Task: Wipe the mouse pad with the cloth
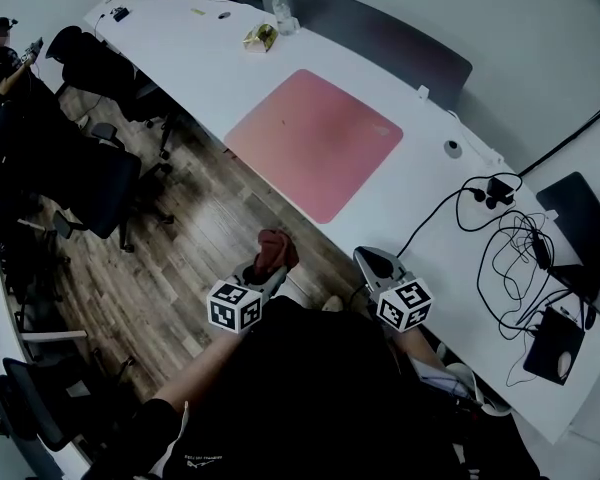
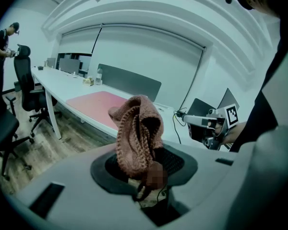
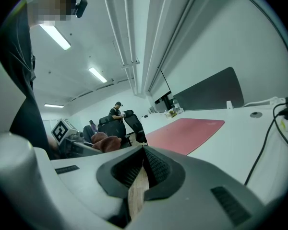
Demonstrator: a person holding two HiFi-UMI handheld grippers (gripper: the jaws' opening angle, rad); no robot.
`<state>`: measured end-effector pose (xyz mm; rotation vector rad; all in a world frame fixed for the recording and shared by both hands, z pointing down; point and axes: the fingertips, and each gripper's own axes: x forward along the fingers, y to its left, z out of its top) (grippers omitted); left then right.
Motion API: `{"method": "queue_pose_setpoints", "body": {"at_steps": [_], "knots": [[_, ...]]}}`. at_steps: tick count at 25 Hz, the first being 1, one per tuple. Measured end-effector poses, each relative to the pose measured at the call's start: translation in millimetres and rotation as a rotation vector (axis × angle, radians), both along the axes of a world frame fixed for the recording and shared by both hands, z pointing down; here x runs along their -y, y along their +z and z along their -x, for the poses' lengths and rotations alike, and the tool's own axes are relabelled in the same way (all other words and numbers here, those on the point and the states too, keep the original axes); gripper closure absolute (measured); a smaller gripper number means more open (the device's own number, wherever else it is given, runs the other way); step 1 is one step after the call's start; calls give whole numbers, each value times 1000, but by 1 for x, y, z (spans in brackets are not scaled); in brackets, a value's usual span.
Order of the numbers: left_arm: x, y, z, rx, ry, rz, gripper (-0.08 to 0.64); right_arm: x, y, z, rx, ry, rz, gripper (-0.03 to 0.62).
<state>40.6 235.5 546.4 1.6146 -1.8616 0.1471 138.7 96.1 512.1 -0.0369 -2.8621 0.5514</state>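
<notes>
Left gripper in my hand pinches a bunched reddish-brown knitted cloth, which I judge soft, light and floppy, best gripped at its gathered middle, well apart from the flat pink rectangular mouse pad on the long white desk; my right gripper is pressed together, empty.

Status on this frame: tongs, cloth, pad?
Left tongs shut on cloth. Right tongs shut, empty. Pad not yet reached, nothing on it.
</notes>
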Motion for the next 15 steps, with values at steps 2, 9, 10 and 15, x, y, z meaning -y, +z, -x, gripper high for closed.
{"method": "queue_pose_setpoints", "body": {"at_steps": [2,9,10,15], "knots": [[0,0,2,0,-8,4,422,0,-2,2,10,-3,5,566],[15,-4,-2,14,44,4,423,11,-2,1,17,9,7,566],[19,-5,-2,13,58,3,423,13,-3,2,18,10,7,566],[29,-1,-1,-7,79,24,423,17,-6,4,14,16,7,566]]}}
